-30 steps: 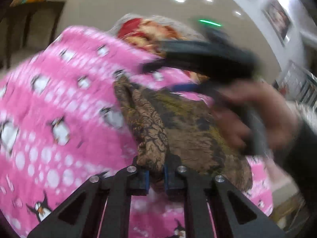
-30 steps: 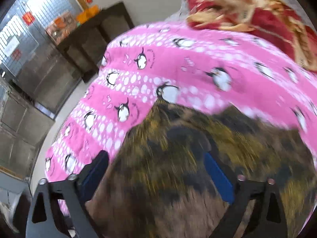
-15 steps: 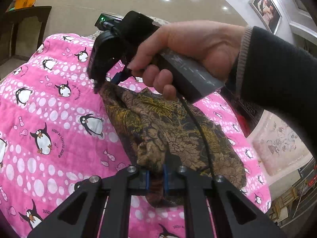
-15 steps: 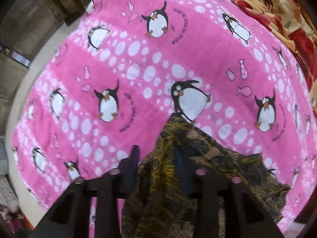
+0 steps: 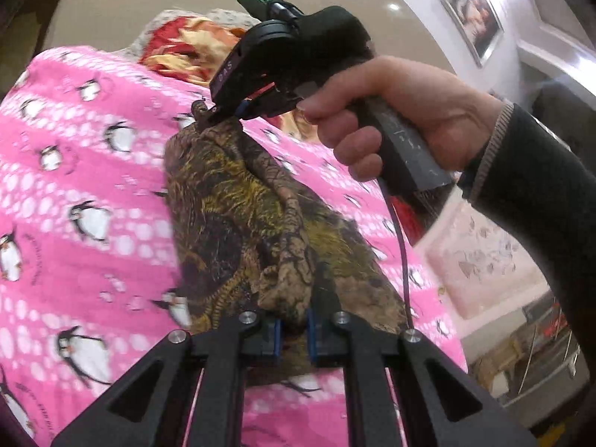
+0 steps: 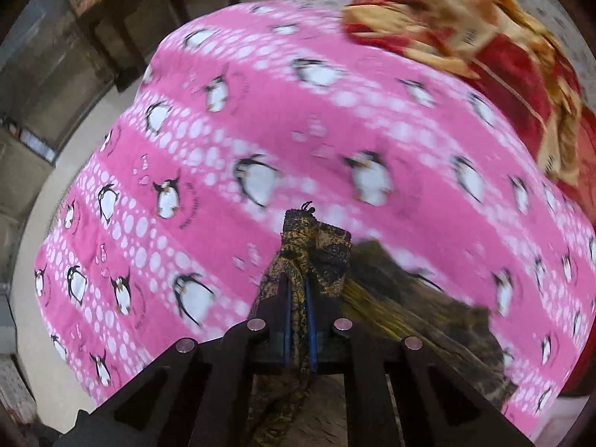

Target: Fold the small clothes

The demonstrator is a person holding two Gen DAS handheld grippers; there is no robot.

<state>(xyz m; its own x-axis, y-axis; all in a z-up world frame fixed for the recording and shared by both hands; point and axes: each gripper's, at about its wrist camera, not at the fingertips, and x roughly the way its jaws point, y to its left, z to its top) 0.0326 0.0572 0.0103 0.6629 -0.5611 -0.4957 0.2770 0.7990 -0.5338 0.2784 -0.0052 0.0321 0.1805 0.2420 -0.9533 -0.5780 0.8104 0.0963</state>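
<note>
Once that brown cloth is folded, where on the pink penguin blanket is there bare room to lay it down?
The widest free patch is the blanket left of the brown cloth, out to its edge. A free band also runs between the cloth and the red quilt. It is crowded where the left gripper and right gripper pinch the cloth.

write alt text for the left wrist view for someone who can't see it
Both grippers pinch a brown and gold patterned garment over a pink penguin blanket: the left gripper grips its near end, and the right gripper, held in a hand, grips the far end. A red and gold cloth lies beyond.
</note>
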